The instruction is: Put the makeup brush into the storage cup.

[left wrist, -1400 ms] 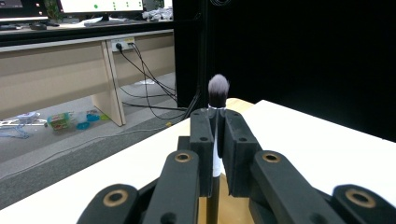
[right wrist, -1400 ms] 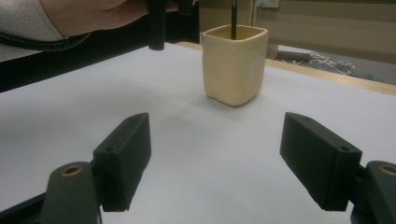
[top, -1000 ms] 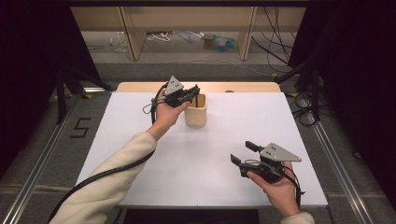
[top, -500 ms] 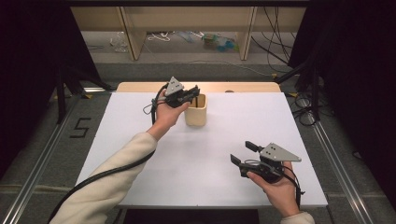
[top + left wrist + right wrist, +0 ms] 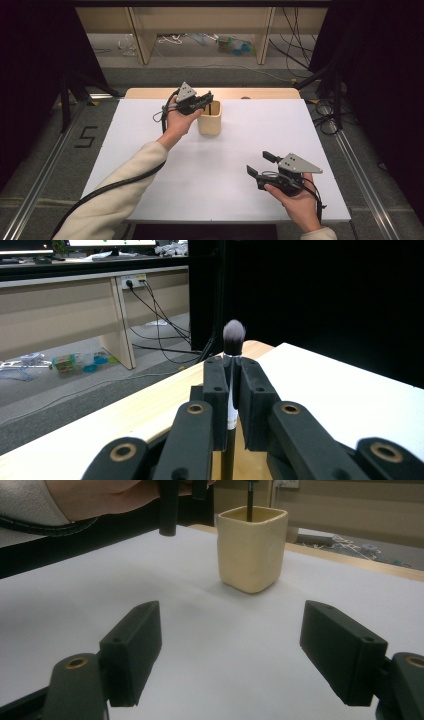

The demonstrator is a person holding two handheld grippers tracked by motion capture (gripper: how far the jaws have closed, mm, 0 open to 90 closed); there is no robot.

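Nothing moved since the earlier high-view frames: both hands, both grippers and the cup placed as before.

High view: left gripper (image 5: 204, 100), black with a grey three-cornered plate, held over the far middle of the white table (image 5: 150, 150), its tip above the near-left rim of the pale yellow, square-mouthed cup (image 5: 209, 119). Right gripper (image 5: 259, 164) low over the near right of the table, jaws spread wide with nothing between them, well apart from the cup. Cream sleeve (image 5: 115, 200) reaching in from the near left. Brush too small to make out from this height.

Left gripper view: jaws clamped tight on the thin black handle of a makeup brush (image 5: 233, 337), with a white band on the handle between the pads and a tuft of grey bristles standing up beyond the jaw tips. Brush held upright. Pale wooden edge strip (image 5: 125, 405) of the table visible beneath, wooden shelving and loose cables on the floor beyond.

Right gripper view: cup seen side-on, standing upright on the white surface, with the lower end of the black brush handle dipping below its rim into the opening; depth of the tip inside not discernible. Own two black jaws set far apart in the foreground, empty.
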